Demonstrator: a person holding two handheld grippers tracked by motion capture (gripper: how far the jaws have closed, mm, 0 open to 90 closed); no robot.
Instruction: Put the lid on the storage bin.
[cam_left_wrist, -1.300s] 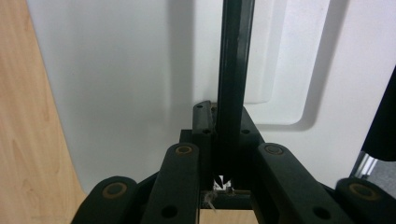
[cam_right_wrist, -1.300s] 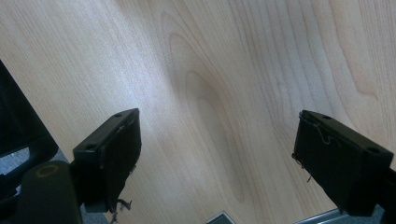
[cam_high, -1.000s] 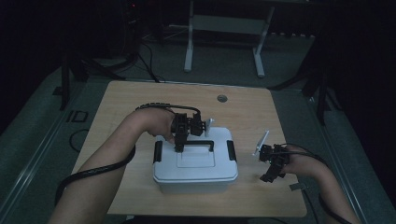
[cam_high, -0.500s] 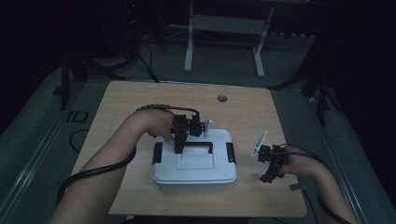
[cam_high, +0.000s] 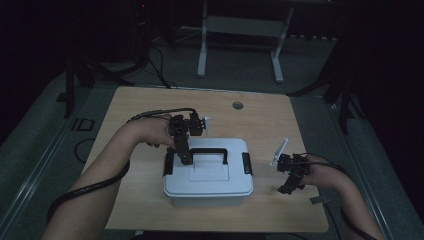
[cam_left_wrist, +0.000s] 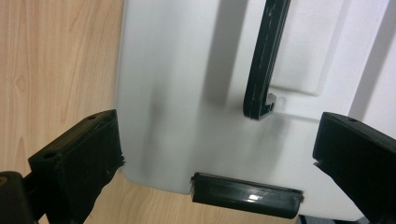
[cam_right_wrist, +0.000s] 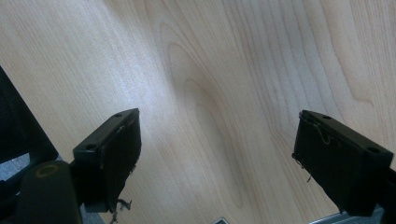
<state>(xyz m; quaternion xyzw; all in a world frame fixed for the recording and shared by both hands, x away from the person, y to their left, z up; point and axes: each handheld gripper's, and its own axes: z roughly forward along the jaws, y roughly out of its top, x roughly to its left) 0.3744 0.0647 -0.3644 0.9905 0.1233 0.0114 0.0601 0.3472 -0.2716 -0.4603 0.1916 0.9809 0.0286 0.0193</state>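
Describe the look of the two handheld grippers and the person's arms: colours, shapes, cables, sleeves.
Both are black. The left gripper has two blocky rectangular jaws with a small screw hole on top, and a thick black cable looping back along the forearm. The right gripper has the same block-shaped jaws, their pad edges frayed, a pale three-cornered plate on top and a thin black cable. Both forearms are bare, with no sleeves in sight.

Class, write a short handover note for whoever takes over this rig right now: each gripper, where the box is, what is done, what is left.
Left gripper: jaws have just been opening, now wide and empty, over the left end of the box lid beside the black handle.
Right gripper: open, empty, over bare table right of the box.
Box: middle of the table, lid on, side clasps down.
Done: handle released.
Left: probably undo the clasps and lift the lid.
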